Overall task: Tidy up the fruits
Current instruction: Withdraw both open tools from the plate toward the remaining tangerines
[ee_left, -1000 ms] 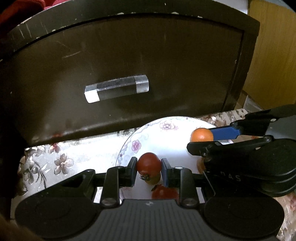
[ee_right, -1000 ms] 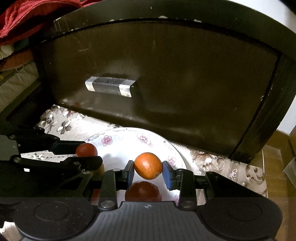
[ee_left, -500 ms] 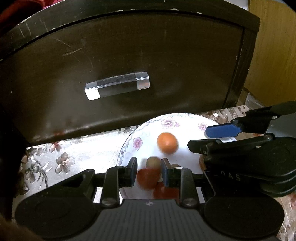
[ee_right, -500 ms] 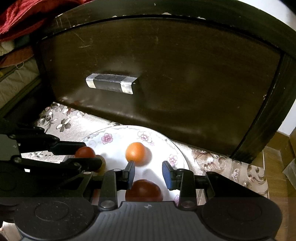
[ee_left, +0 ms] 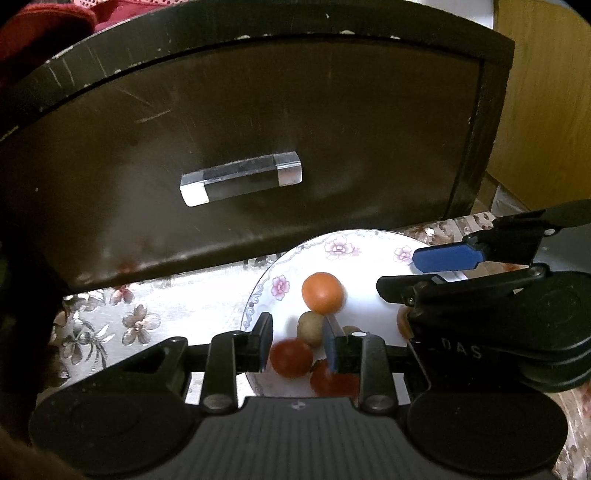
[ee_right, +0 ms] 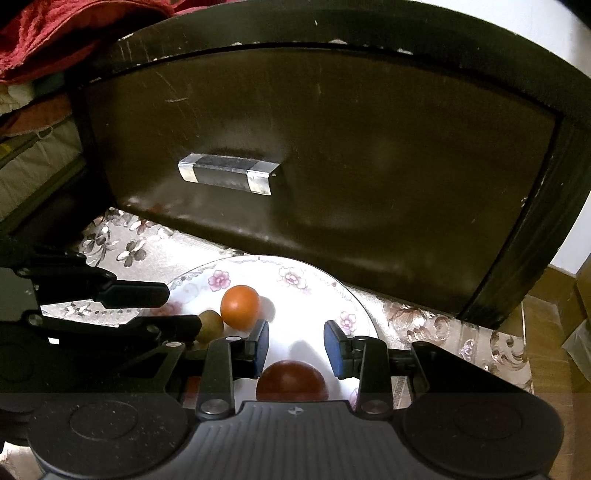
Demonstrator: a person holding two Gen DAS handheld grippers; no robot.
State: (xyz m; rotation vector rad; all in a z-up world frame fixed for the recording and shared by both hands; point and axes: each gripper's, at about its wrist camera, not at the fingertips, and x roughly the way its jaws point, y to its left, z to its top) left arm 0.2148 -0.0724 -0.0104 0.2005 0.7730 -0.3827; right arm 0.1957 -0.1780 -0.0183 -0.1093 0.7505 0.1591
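Observation:
A white flowered plate (ee_left: 365,240) (ee_right: 306,273) lies on the patterned cloth before a dark drawer. On it sit an orange fruit (ee_left: 322,292) (ee_right: 240,307), a small brown fruit (ee_left: 309,328) (ee_right: 211,325), a red fruit (ee_left: 291,357) and another red fruit (ee_left: 334,380) (ee_right: 291,380). My left gripper (ee_left: 297,343) is open above the plate, the first red fruit lying loose between its fingers. My right gripper (ee_right: 295,345) is open and empty over the plate; it also shows in the left wrist view (ee_left: 424,273).
A dark wooden drawer front (ee_left: 240,122) (ee_right: 314,140) with a clear handle (ee_left: 241,178) (ee_right: 227,177) stands right behind the plate. Red cloth (ee_right: 55,33) lies on top at the left. A wooden panel (ee_left: 546,110) is at the right.
Both grippers opened. The red fruit dropped from my left gripper onto the plate; the orange fruit dropped from my right gripper and rolled left beside the brown fruit.

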